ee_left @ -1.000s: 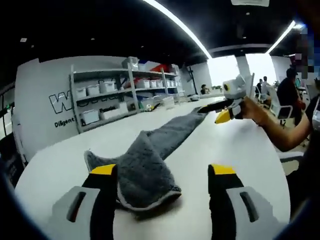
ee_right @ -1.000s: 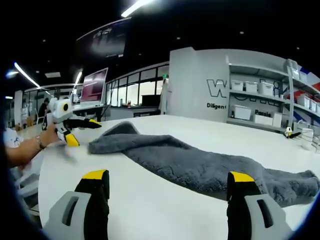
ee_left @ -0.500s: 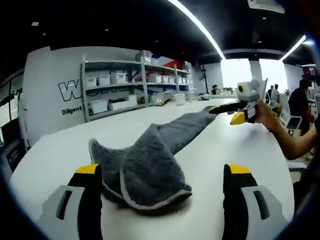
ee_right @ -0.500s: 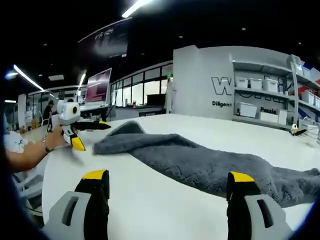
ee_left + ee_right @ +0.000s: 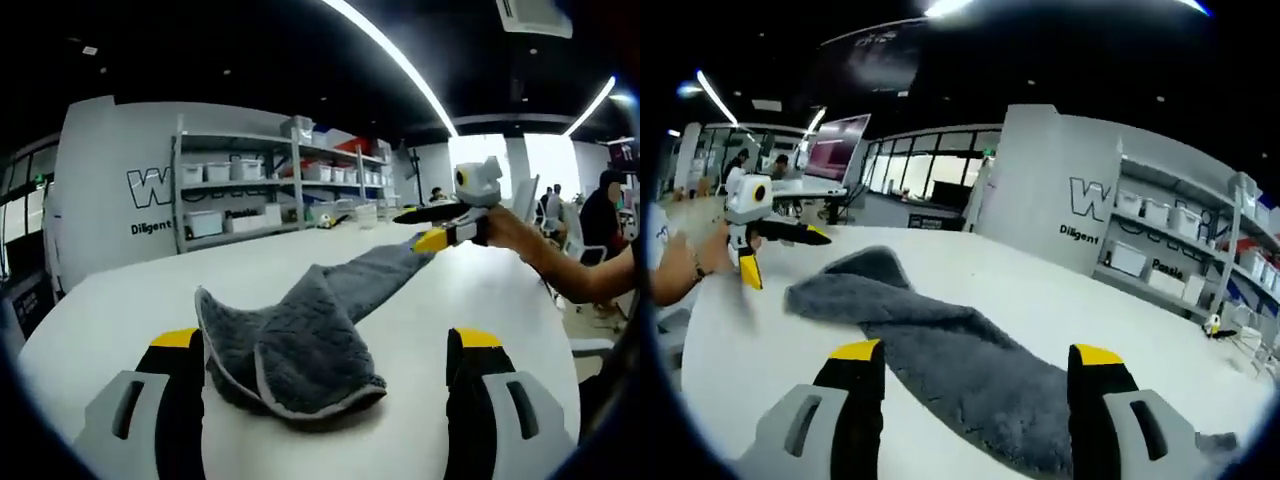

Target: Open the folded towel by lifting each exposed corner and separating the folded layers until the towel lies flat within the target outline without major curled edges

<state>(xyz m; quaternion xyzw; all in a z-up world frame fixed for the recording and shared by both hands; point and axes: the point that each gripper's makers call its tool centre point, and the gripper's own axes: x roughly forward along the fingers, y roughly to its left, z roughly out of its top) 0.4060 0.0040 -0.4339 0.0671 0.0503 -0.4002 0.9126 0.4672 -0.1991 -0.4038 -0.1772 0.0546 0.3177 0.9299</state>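
While white storage bins (image 5: 232,171) sit in rows on a metal shelf rack (image 5: 260,190) against the lettered back wall (image 5: 110,200), their contents too small to make out, a grey towel (image 5: 300,335) lies stretched in a long twisted strip across a white table (image 5: 110,310). In the left gripper view, the left gripper (image 5: 325,350) hovers with its jaws spread wide on either side of the towel's near, folded-over end, holding nothing. The right gripper (image 5: 425,228), gripped in a person's hand (image 5: 505,232), is just above the towel's far end, its jaws parted. In the right gripper view, the right gripper (image 5: 975,365) is wide apart over the towel (image 5: 940,350), with the left gripper (image 5: 780,240) beyond the far end. Ceiling light strips (image 5: 390,55), a wall screen (image 5: 835,150) and windows (image 5: 930,180) fill the open room.
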